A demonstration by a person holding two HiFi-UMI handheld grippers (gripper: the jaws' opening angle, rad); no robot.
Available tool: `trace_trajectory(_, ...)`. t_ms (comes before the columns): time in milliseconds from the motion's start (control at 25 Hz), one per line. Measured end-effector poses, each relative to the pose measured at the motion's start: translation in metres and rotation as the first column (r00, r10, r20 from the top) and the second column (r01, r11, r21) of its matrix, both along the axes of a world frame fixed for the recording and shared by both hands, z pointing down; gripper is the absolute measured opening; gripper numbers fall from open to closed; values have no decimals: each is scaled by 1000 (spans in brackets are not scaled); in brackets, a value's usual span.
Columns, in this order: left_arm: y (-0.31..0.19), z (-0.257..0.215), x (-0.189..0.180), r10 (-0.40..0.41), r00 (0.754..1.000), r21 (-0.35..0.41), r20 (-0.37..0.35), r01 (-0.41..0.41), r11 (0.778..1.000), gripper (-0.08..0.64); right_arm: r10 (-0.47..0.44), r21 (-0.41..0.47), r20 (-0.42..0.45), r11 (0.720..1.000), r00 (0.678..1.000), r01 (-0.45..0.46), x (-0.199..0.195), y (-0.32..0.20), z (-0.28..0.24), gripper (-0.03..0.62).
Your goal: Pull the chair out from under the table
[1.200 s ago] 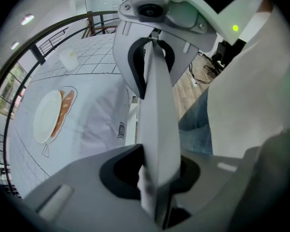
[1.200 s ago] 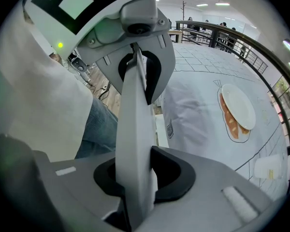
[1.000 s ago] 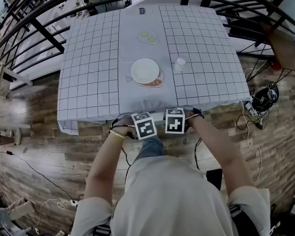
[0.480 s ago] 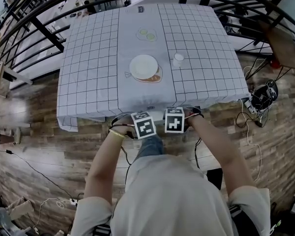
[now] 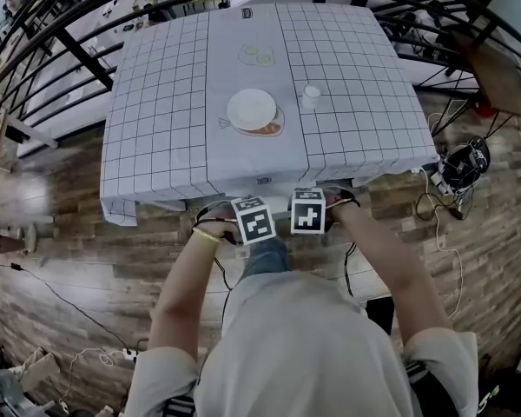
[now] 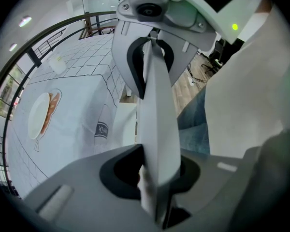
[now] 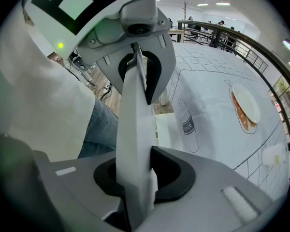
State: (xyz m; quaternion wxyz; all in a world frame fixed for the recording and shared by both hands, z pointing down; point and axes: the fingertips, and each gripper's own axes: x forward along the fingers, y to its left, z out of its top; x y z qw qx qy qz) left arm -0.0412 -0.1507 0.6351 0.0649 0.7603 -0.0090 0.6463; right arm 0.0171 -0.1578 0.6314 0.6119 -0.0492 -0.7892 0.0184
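A white plate [image 5: 252,109] lies on a checked cloth [image 5: 156,120]. Just right of the plate stands a small white cup [image 5: 311,96]. Beyond the plate are two pale green rounds [image 5: 257,56], maybe only printed. Far right of the plate, cables [image 5: 463,165] lie on the wood floor [image 5: 61,233].

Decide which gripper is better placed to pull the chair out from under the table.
Neither clearly: left gripper and right gripper are both shut on the chair's white top rail, side by side at the near edge of the table. Probably use both.
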Motion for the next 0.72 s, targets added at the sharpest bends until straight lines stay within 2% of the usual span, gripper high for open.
trace_trajectory(720, 60, 0, 6, 24, 1000, 6, -1, -24, 1000, 89, 12, 2, -6, 1000, 1000, -12, 7, 62, 0, 83)
